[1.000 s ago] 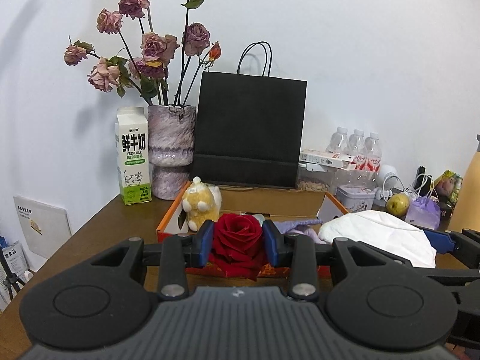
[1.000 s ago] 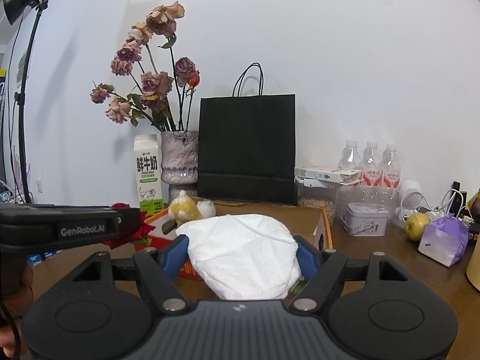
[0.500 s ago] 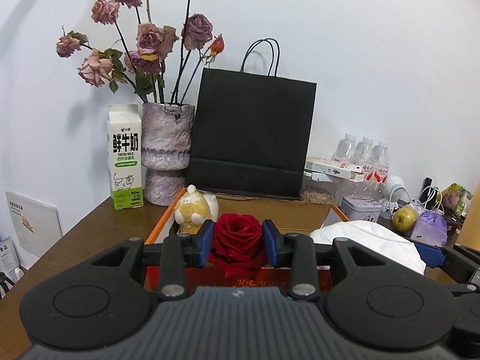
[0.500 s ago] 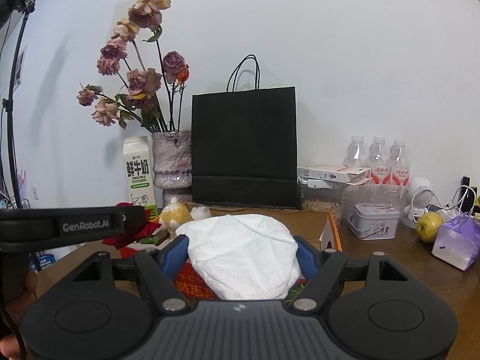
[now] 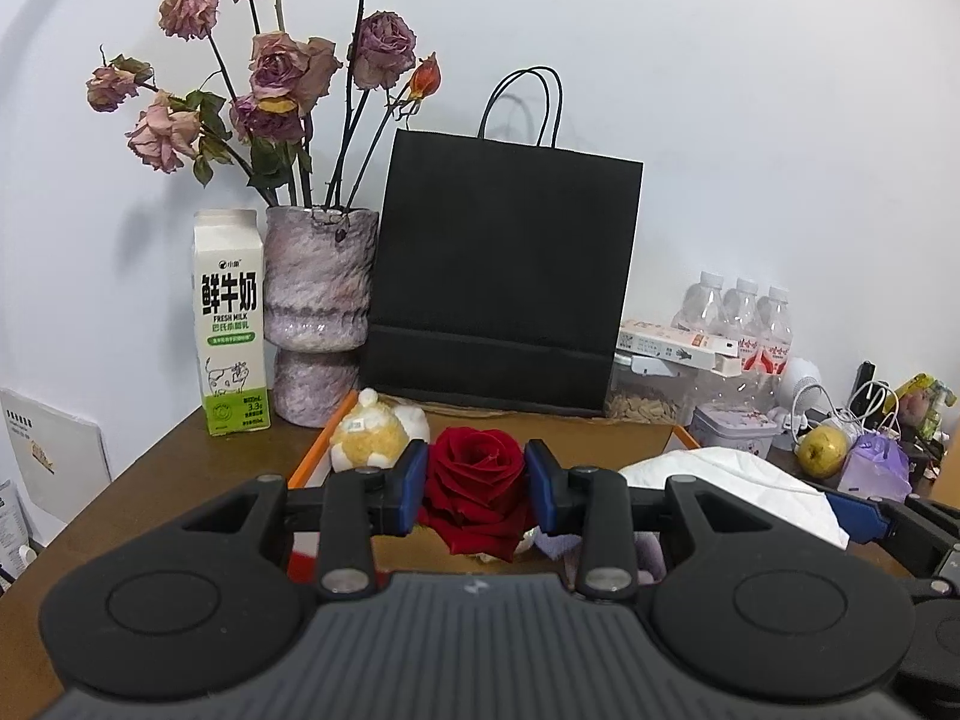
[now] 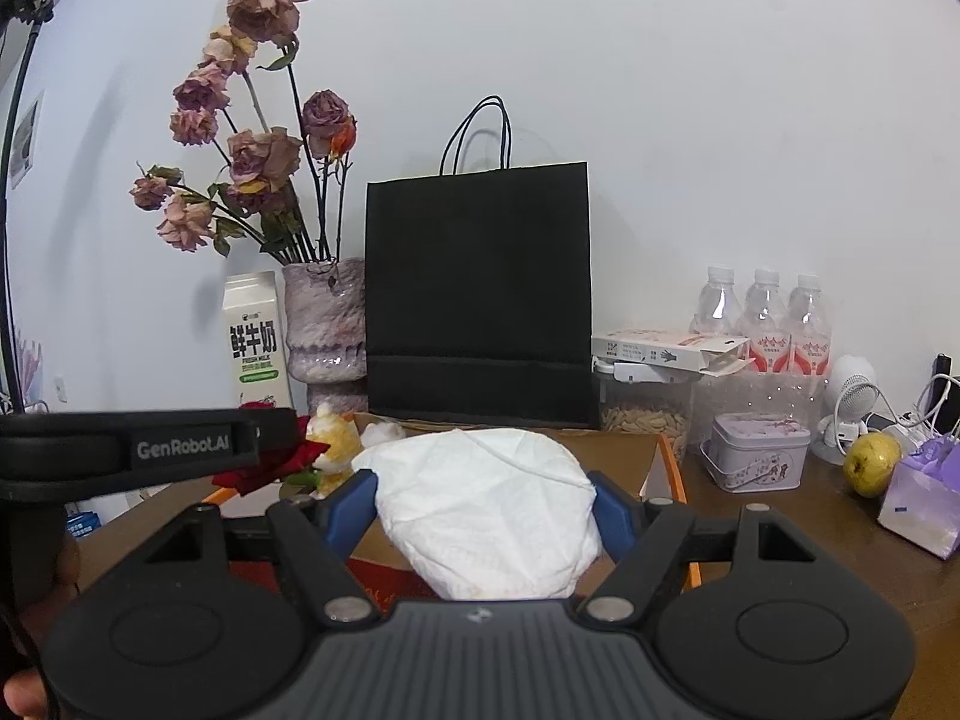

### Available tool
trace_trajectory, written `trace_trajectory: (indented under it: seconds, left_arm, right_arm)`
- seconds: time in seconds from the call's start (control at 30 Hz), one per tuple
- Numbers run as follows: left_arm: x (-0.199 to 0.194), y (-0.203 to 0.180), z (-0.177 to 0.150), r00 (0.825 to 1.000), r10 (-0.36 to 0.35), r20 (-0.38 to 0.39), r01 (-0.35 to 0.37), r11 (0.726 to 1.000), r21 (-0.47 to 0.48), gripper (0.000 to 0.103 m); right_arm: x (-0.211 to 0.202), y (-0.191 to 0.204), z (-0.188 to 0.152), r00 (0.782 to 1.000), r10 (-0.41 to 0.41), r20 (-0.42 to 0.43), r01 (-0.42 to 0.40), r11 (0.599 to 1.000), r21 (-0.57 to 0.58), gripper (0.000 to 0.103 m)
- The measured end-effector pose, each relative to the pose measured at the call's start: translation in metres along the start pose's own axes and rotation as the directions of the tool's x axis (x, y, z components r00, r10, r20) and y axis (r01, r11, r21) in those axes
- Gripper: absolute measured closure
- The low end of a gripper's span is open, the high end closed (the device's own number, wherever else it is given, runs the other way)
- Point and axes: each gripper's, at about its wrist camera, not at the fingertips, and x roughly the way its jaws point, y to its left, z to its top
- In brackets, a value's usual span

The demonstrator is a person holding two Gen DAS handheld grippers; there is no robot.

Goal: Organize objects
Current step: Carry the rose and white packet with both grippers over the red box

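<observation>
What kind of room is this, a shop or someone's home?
Probably a home or small office desk: a milk carton beside a vase of dried roses, a black paper bag and water bottles against the wall.

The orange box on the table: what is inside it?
Inside the orange box a yellow plush toy shows at the back-left corner. The held red rose and white bundle cover most of the interior.

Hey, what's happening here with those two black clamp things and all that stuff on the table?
A person is tidying up with a handheld gripper in each hand. The left gripper is shut on a red rose bloom, and the right gripper is shut on a crumpled white cloth bundle. Both are held above an open orange-edged cardboard box, which has a yellow plush toy in it, in front of a black paper bag.
</observation>
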Motion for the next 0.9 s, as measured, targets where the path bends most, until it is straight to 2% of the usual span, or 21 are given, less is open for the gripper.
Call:
trace_trajectory:
  seconds: [0.47,0.9]
  left_arm:
    - [0.036,0.002,0.010,1.000,0.001,0.014,-0.001,1.000,0.012,0.067]
    - [0.076,0.003,0.012,1.000,-0.001,-0.009,0.001,0.999,0.040,0.067]
  right_arm:
    - [0.037,-0.008,0.009,1.000,-0.012,-0.007,0.012,1.000,-0.002,0.029]
    - [0.080,-0.021,0.013,0.999,-0.028,-0.039,0.028,1.000,-0.004,0.029]
